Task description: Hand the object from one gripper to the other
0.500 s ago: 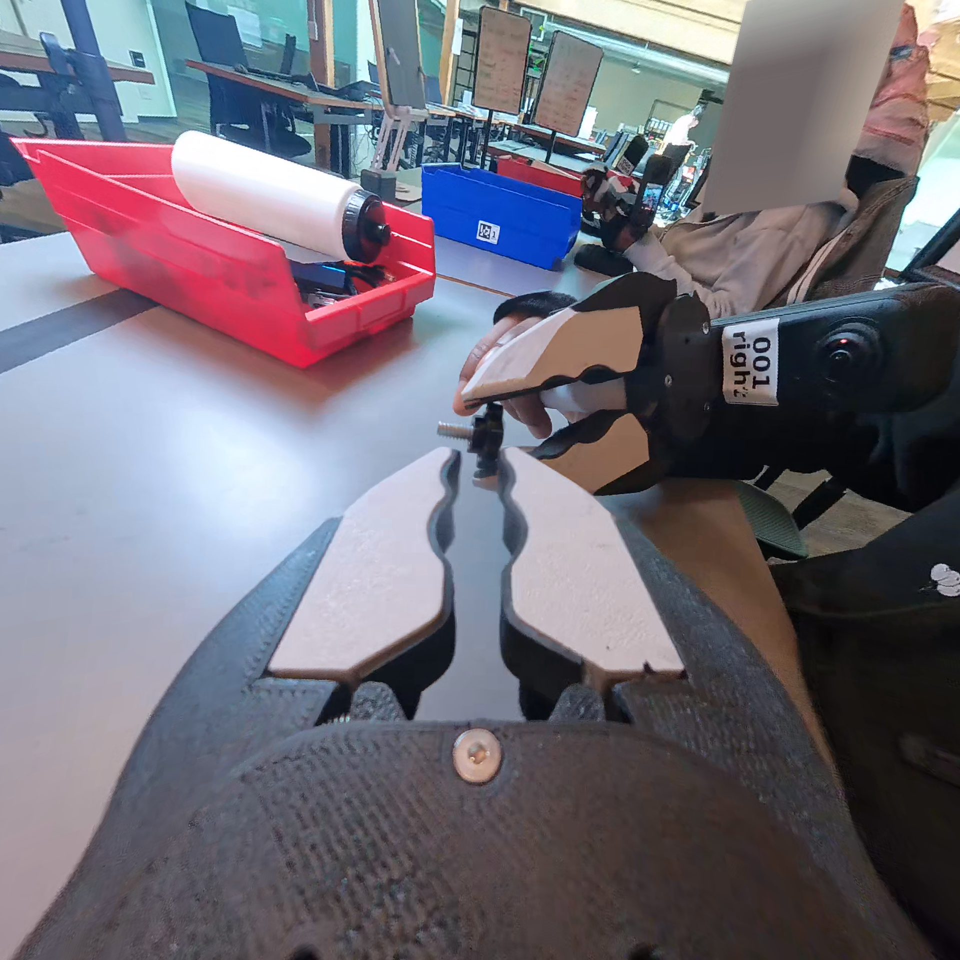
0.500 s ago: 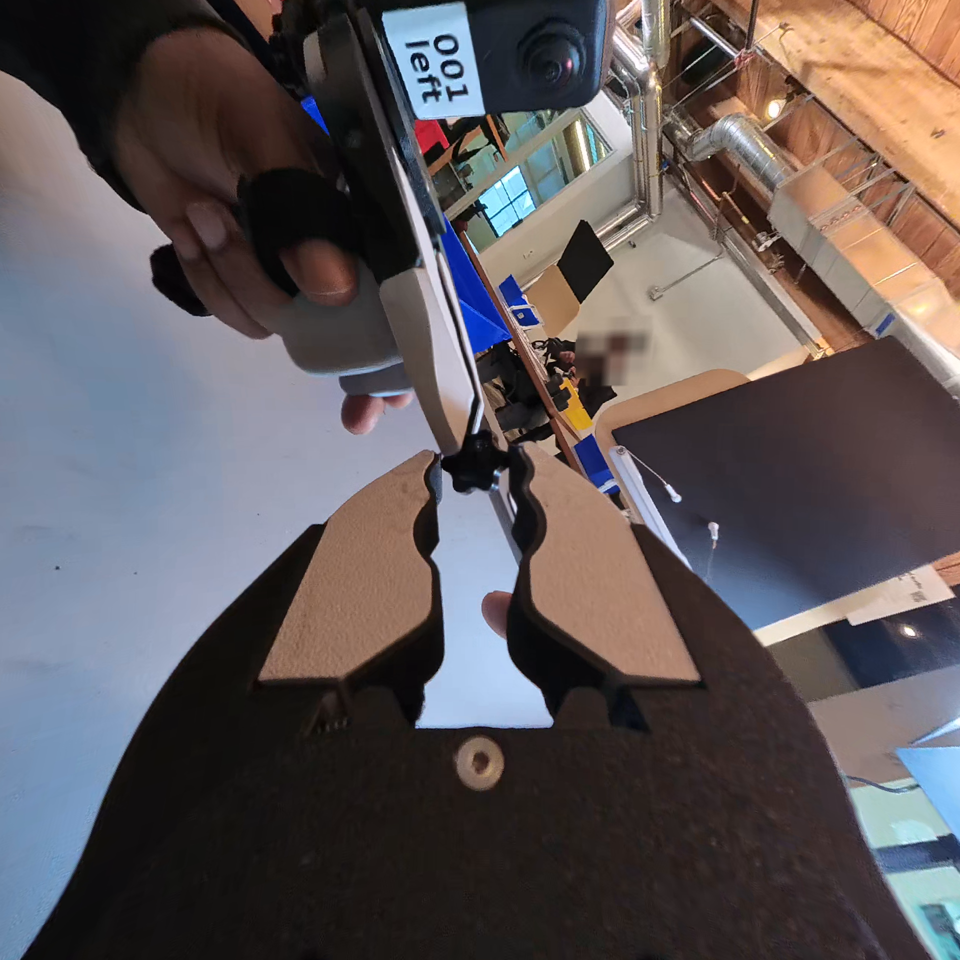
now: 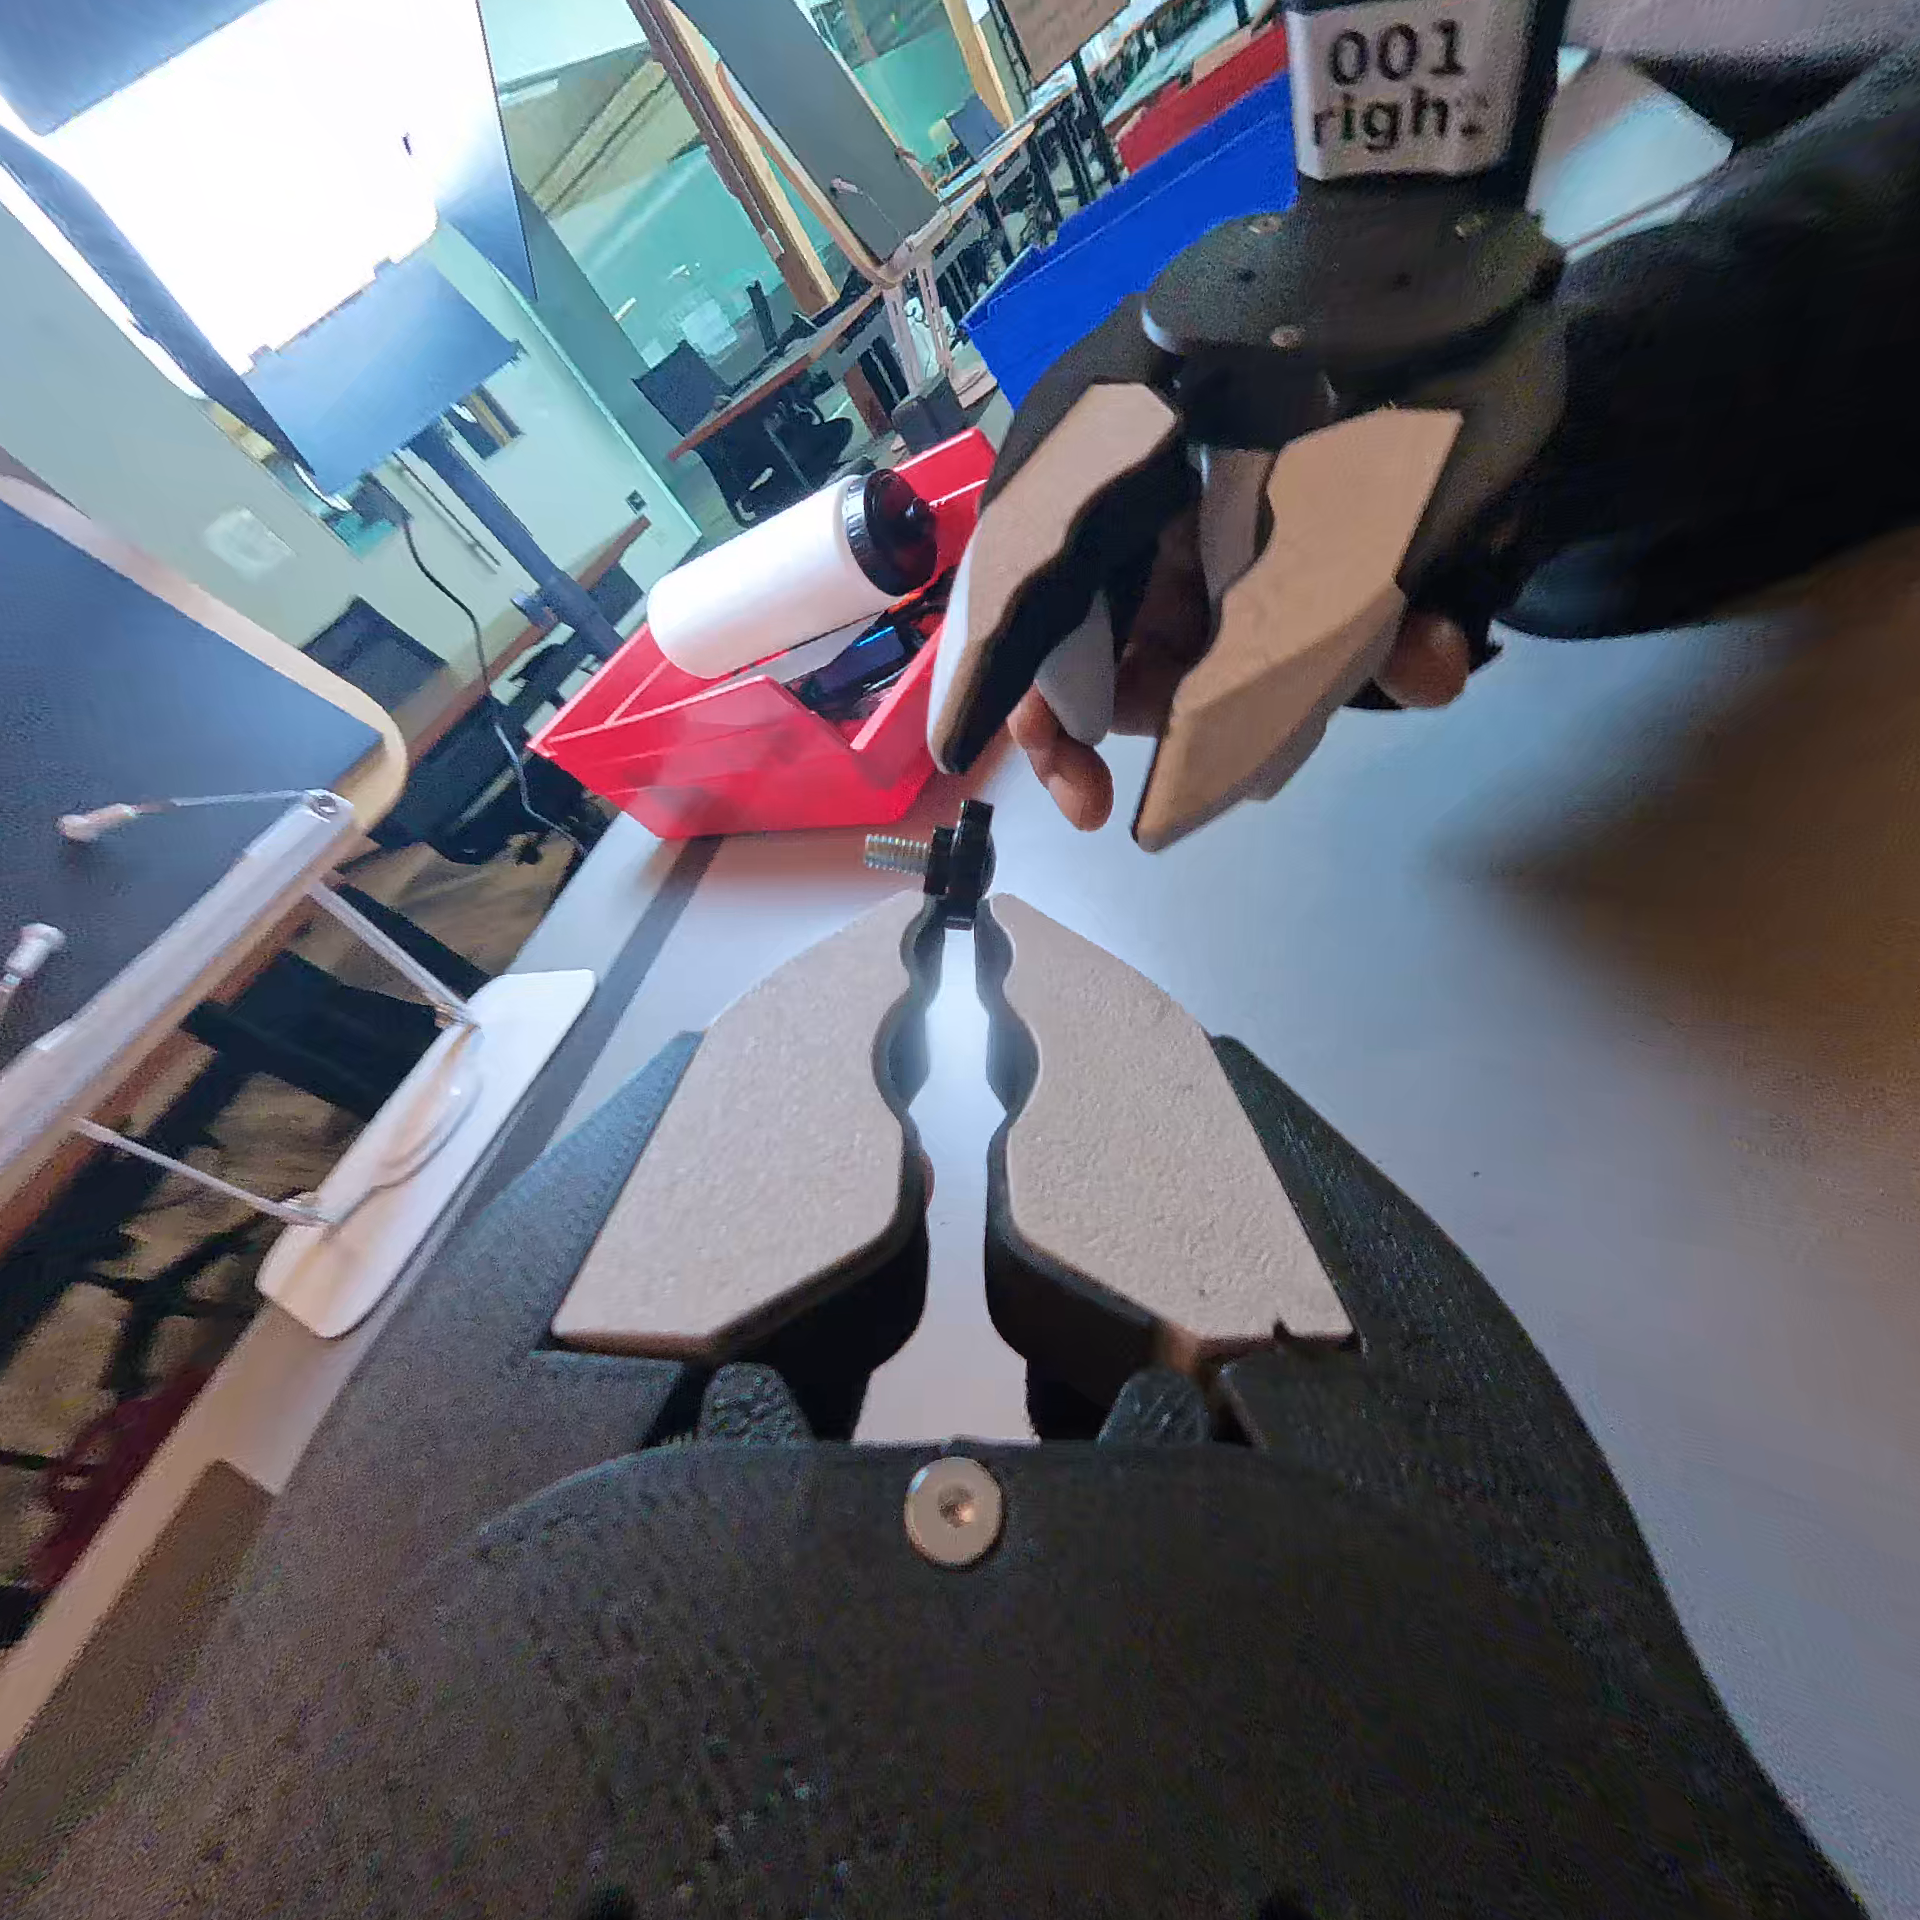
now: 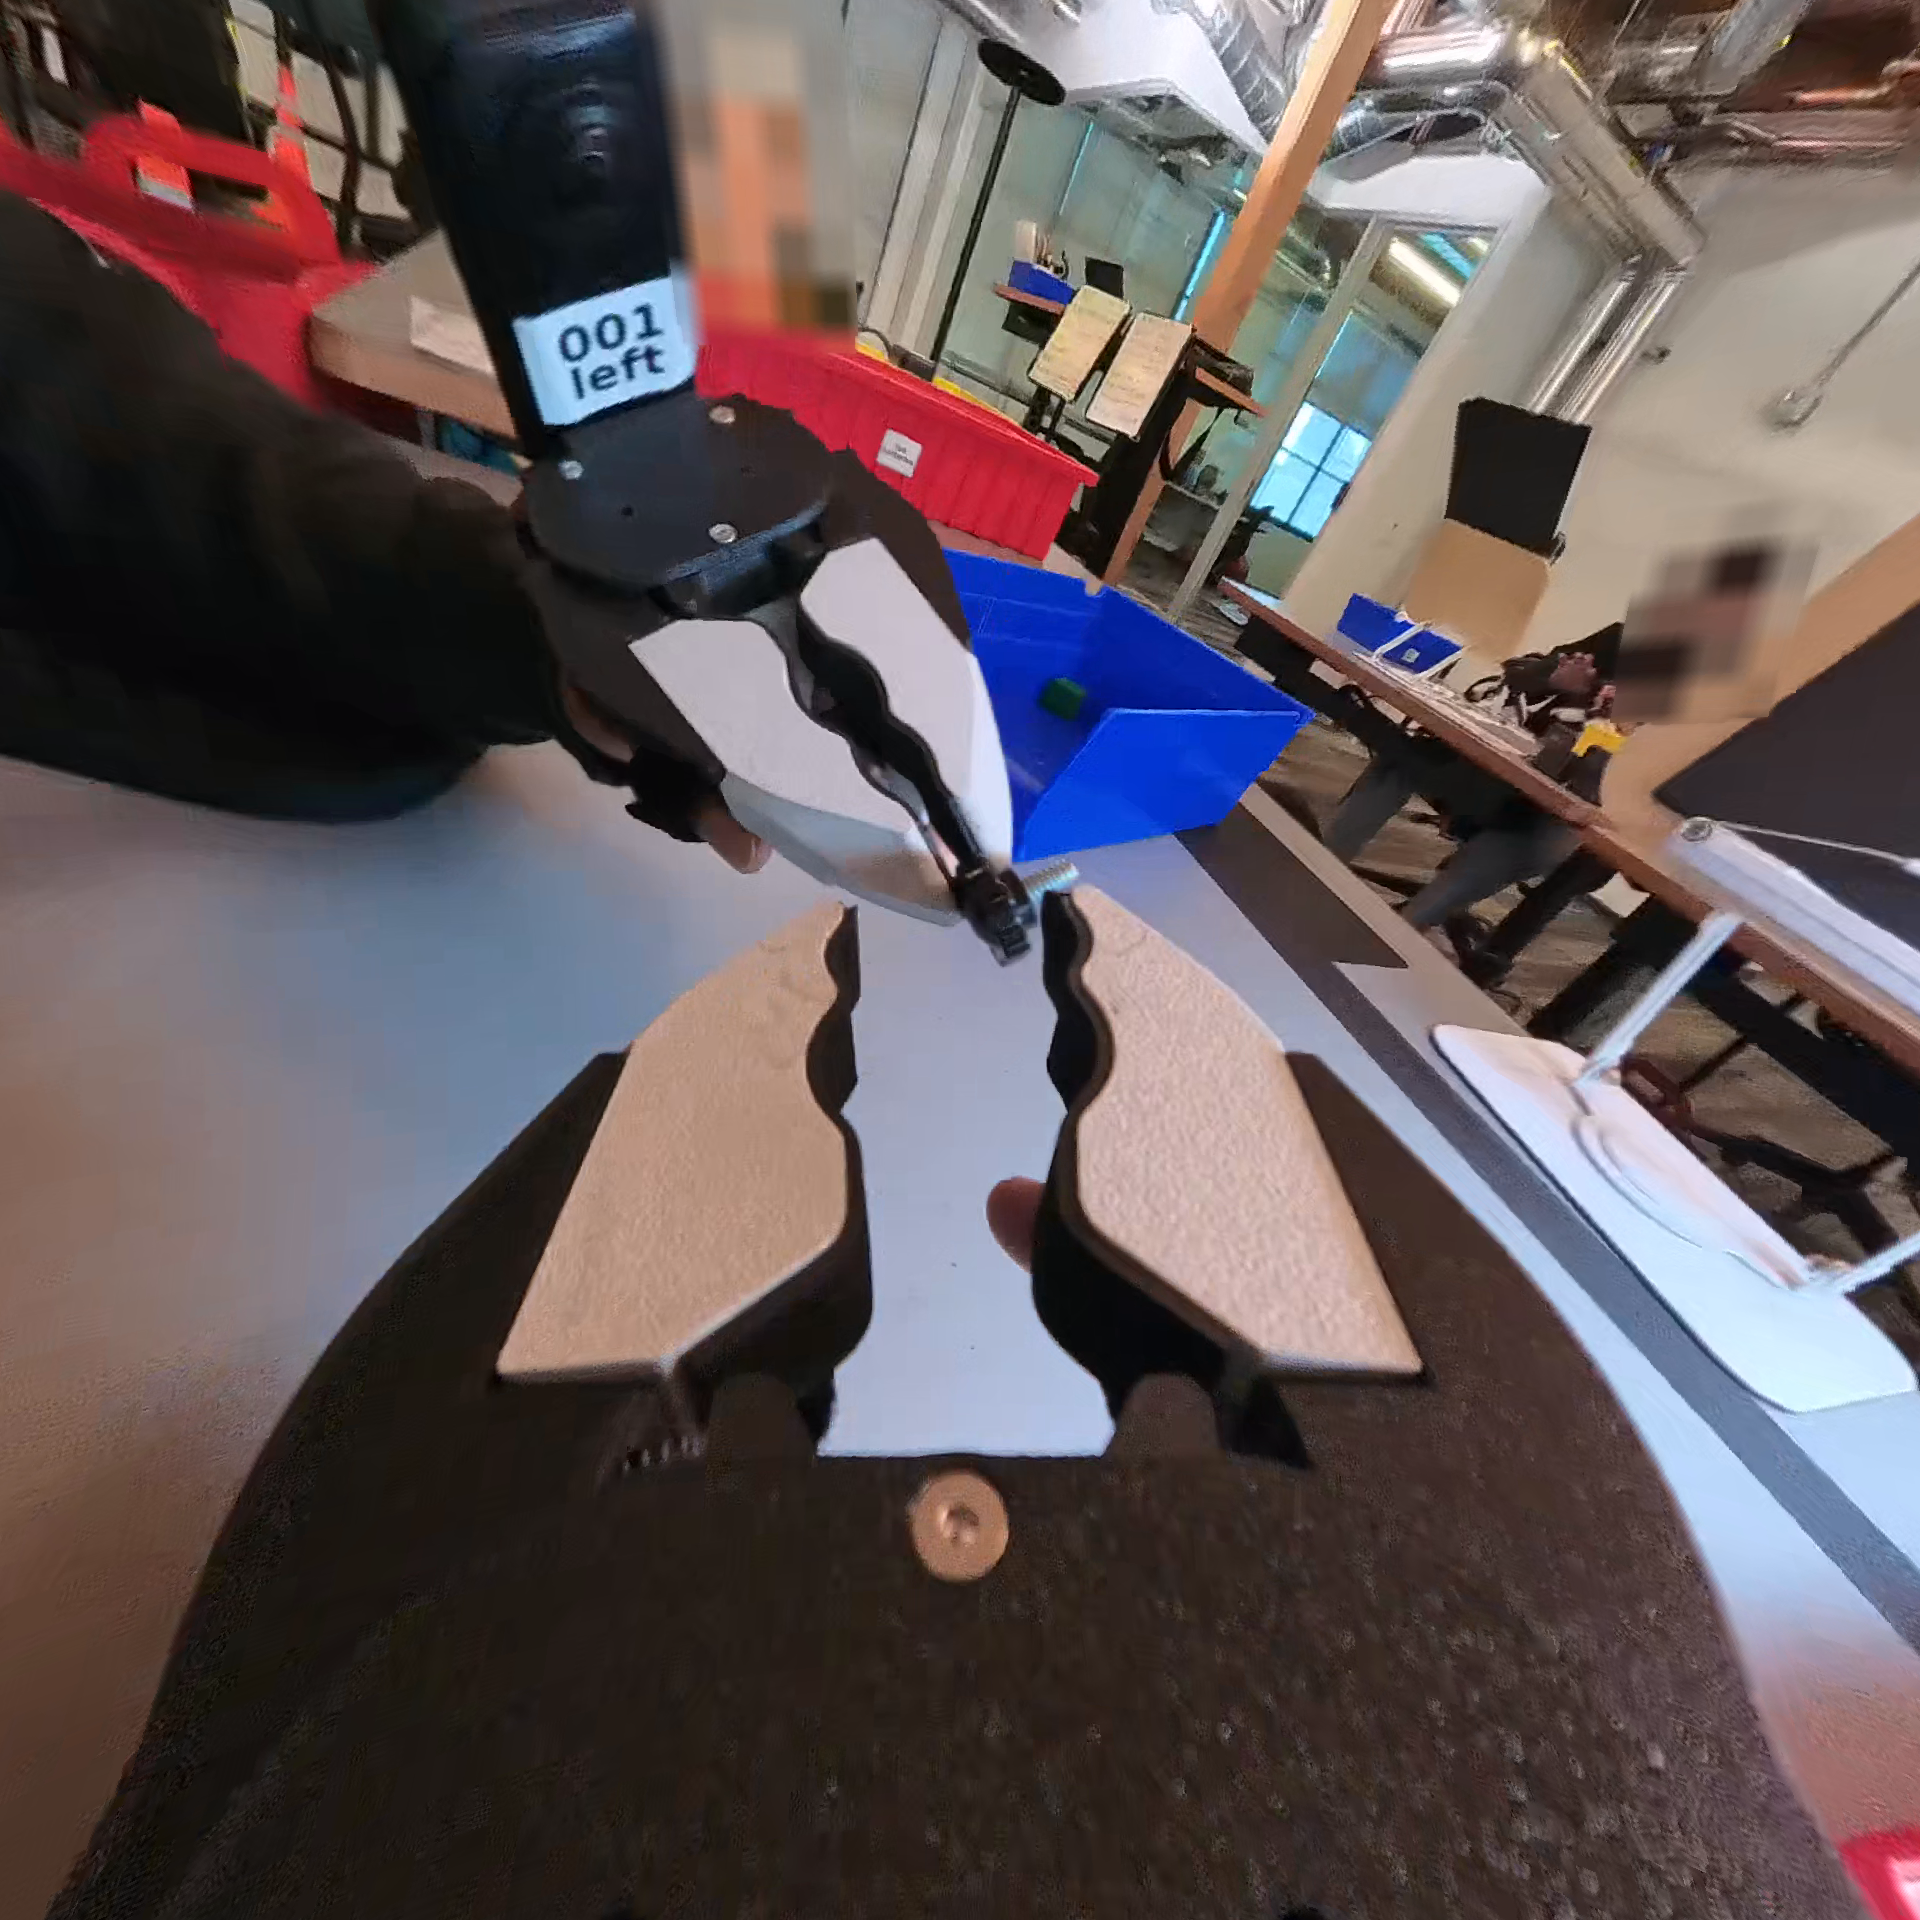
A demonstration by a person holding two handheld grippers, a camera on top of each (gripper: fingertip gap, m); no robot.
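A small black knob screw (image 3: 956,860) with a silver threaded stub is pinched at the tips of my left gripper (image 3: 956,916), which is shut on it above the grey table (image 3: 1455,1039). My right gripper (image 3: 1047,792) hangs just above and behind the screw, jaws open and empty, clear of it. In the right wrist view my right gripper (image 4: 951,914) is open; the left gripper (image 4: 971,878) comes in from the upper left and holds the screw (image 4: 1006,906) close to my right fingertip (image 4: 1065,920), though contact cannot be told.
A red bin (image 3: 748,748) holding a white bottle (image 3: 779,587) stands beyond the grippers. A blue bin (image 4: 1143,748) with a small green block (image 4: 1062,694) sits behind. A white stand base (image 3: 416,1143) lies at the table's edge. A person's hands hold both grippers. My left and right fingertips are right by each other.
My right gripper, shut on the screw together with the left, has opened and drawn back. The left gripper keeps the screw. Both grippers have tilted and turned.
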